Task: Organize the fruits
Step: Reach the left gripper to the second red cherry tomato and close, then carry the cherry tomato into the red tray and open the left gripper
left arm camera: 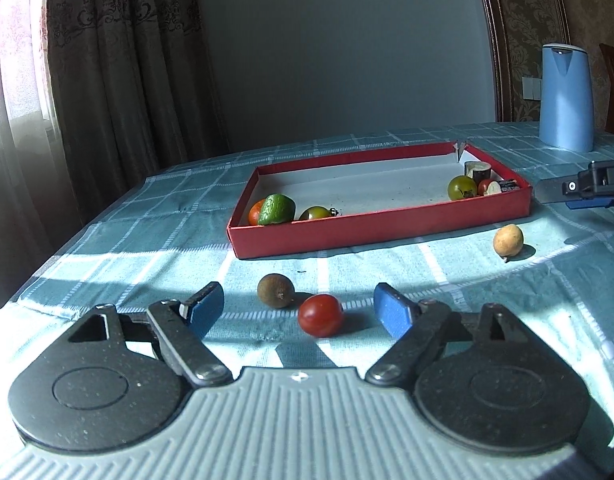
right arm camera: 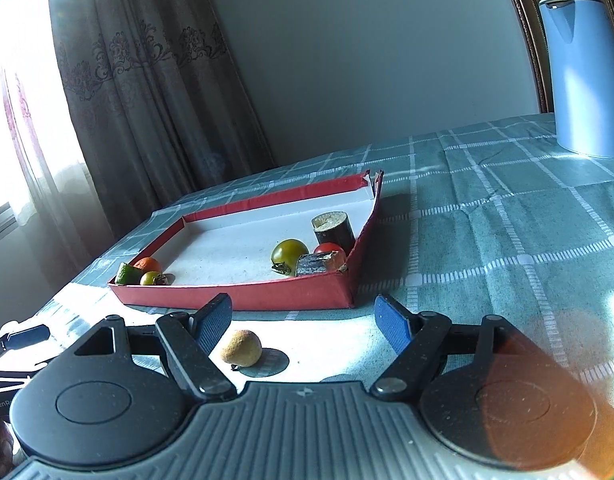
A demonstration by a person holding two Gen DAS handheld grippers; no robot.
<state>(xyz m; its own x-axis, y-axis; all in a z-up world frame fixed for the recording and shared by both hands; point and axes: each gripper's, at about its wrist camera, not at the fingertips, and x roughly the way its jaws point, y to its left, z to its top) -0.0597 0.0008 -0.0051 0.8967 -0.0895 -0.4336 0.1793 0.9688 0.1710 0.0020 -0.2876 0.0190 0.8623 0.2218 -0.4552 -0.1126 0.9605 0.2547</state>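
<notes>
A red tray (left arm camera: 381, 226) (right arm camera: 235, 292) on the checked tablecloth holds an avocado (left arm camera: 276, 209), green tomatoes (left arm camera: 462, 187) (right arm camera: 289, 253), a red tomato (right arm camera: 328, 248) and dark sugarcane pieces (right arm camera: 334, 227). On the cloth, a red tomato (left arm camera: 320, 315) lies between the fingers of my open left gripper (left arm camera: 299, 312), with a brown kiwi-like fruit (left arm camera: 275, 290) just beyond. A tan round fruit (left arm camera: 507, 240) (right arm camera: 241, 347) lies near the left finger of my open right gripper (right arm camera: 303, 322). Both grippers are empty.
A blue jug (left arm camera: 566, 98) (right arm camera: 585, 76) stands at the back right of the table. The right gripper's body (left arm camera: 587, 188) shows at the right edge of the left wrist view. Curtains hang at the left, beyond the table edge.
</notes>
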